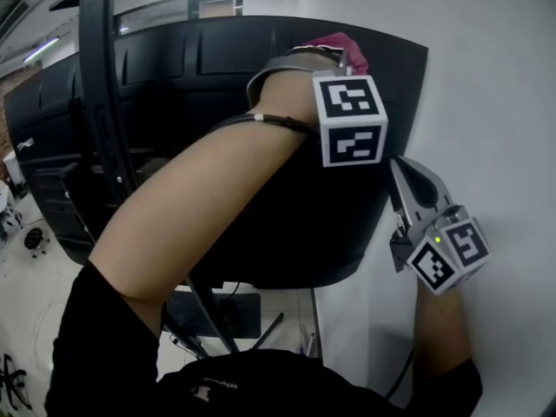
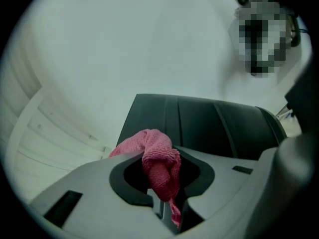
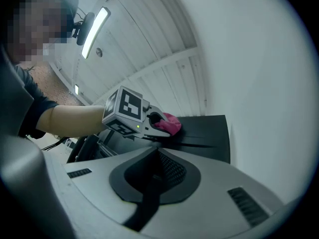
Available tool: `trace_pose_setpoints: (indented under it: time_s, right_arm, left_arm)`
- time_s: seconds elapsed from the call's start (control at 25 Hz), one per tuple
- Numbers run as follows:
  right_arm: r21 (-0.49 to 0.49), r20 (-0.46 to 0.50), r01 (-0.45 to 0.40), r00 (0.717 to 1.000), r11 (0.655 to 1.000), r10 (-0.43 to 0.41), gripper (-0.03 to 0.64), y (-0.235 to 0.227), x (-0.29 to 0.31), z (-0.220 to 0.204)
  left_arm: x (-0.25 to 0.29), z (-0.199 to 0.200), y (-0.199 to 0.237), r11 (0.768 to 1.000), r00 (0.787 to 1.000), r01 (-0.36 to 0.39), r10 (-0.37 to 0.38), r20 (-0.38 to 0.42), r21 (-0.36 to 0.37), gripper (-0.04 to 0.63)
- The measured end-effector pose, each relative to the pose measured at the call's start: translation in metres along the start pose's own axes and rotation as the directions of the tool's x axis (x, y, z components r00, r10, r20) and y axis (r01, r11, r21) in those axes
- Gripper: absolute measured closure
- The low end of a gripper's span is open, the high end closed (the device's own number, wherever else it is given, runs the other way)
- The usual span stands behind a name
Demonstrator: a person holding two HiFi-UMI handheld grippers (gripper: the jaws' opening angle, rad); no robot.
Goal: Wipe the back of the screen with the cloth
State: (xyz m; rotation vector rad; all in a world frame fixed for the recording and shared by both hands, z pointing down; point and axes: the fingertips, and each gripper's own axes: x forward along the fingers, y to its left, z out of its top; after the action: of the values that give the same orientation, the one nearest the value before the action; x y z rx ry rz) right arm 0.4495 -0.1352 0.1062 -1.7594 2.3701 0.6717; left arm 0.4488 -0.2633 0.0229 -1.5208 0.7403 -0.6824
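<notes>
The black back of the screen [image 1: 261,233] fills the middle of the head view. My left gripper [image 1: 326,59] reaches across it to its upper right corner and is shut on a pink cloth [image 1: 337,43]. In the left gripper view the cloth [image 2: 159,163] bunches between the jaws of the left gripper [image 2: 162,188], just over the screen's back [image 2: 209,123]. My right gripper [image 1: 397,168] hangs beside the screen's right edge, shut with nothing in it. The right gripper view shows the right gripper [image 3: 154,178], the left gripper [image 3: 149,121], the cloth [image 3: 170,124] and the screen [image 3: 204,133].
A white wall [image 1: 486,102] stands close to the screen's right edge. A black pole [image 1: 104,102] rises at the left, with more dark screens behind it. A dark base plate [image 1: 217,315] lies on the floor below the screen.
</notes>
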Motion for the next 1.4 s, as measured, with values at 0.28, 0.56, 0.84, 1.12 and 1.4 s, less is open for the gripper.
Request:
trace_pose_setpoints:
  time_s: [0.28,0.56,0.84,1.12,1.4]
  right_arm:
    - [0.044,0.001,0.017,1.000,0.999,-0.017,0.617,0.003,-0.014,-0.008]
    - [0.075,0.013,-0.032,0.999,0.997,0.031,0.617,0.025,-0.003,-0.025]
    - [0.096,0.046,-0.047,0.998,0.994,0.043,0.617,0.052,-0.001,-0.015]
    - [0.107,0.069,-0.013,0.998,0.994,0.006,0.617,0.046,-0.029,-0.008]
    - [0.121,0.076,0.009,0.997,0.993,-0.019,0.617,0.045,-0.068,-0.007]
  left_arm:
    - [0.020,0.073,-0.016,0.999,0.993,0.020,-0.024,0.116,0.035,0.503]
    - [-0.089,-0.108,-0.044,0.981,0.996,0.084,-0.080,-0.027,0.175,0.503]
    - [-0.120,-0.210,-0.078,0.915,0.926,0.318,-0.243,-0.288,0.250,0.502]
    - [-0.066,-0.112,-0.095,0.863,0.928,0.364,-0.304,-0.213,0.352,0.502]
    - [-0.002,0.010,-0.117,0.831,0.929,0.371,-0.339,-0.152,0.414,0.502]
